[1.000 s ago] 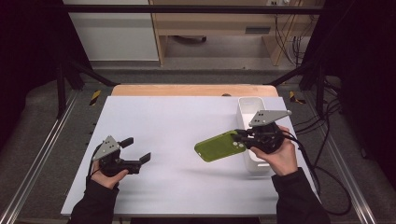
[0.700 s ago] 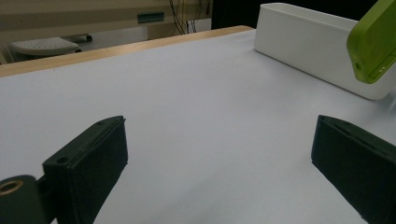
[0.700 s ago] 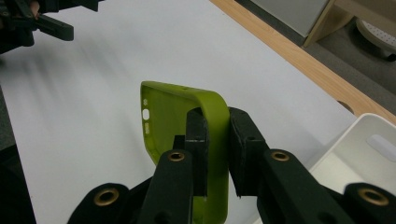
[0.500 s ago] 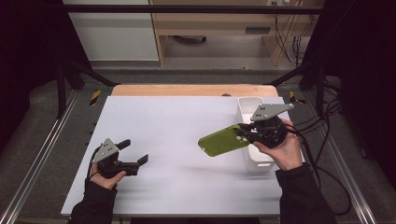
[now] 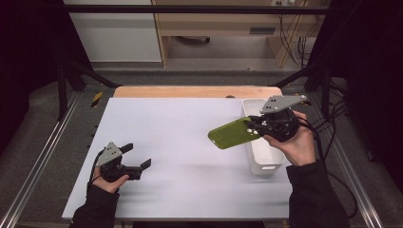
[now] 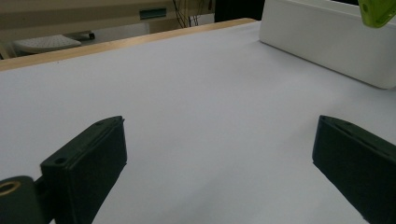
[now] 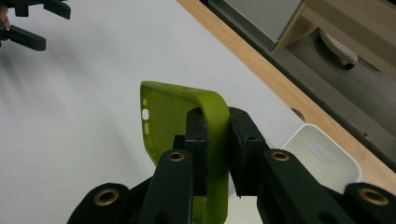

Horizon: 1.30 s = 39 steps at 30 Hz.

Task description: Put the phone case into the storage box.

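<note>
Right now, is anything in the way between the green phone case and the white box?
Nothing visible is. The right claw is shut on the green phone case, holding it in the air just beside the white box. The box's open top looks bare, and the left claw sits far across the table.

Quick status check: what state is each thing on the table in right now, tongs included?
Left tongs: open, holding nothing, low over the table.
Right tongs: shut on the green phone case.
Green phone case: held by one edge, lifted off the table, beside the bin.
White bin: upright on the table, contents not visible.
</note>
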Motion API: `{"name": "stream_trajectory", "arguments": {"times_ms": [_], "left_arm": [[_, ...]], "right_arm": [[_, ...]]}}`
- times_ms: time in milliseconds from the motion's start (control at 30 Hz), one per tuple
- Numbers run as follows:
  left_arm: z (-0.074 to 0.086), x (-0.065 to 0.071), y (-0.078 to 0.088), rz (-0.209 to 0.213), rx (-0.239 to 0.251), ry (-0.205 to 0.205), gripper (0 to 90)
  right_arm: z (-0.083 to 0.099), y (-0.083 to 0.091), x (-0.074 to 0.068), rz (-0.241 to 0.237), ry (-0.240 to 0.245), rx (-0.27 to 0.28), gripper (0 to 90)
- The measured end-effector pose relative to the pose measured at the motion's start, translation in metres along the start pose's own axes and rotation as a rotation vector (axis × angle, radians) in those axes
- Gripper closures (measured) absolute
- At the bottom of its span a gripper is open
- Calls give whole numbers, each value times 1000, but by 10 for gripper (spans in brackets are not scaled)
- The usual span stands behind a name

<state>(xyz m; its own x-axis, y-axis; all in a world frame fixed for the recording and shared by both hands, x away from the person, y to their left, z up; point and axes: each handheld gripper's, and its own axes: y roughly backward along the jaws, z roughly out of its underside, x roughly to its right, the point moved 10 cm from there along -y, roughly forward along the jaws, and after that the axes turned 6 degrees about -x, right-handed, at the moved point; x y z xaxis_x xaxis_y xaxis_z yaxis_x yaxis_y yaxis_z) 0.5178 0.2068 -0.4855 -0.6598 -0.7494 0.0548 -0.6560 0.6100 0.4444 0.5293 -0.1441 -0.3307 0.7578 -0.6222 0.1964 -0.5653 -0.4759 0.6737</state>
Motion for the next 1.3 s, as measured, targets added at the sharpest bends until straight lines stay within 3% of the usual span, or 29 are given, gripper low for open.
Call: {"name": "stream_trajectory", "arguments": {"times_ms": [800, 1300], "left_arm": [[1, 1, -1, 3, -3, -10, 24], [2, 1, -2, 6, -8, -16, 24]], "right_arm": [[-19, 28, 41, 159, 3, 17, 795], [-18, 27, 66, 252, 5, -7, 795]]}}
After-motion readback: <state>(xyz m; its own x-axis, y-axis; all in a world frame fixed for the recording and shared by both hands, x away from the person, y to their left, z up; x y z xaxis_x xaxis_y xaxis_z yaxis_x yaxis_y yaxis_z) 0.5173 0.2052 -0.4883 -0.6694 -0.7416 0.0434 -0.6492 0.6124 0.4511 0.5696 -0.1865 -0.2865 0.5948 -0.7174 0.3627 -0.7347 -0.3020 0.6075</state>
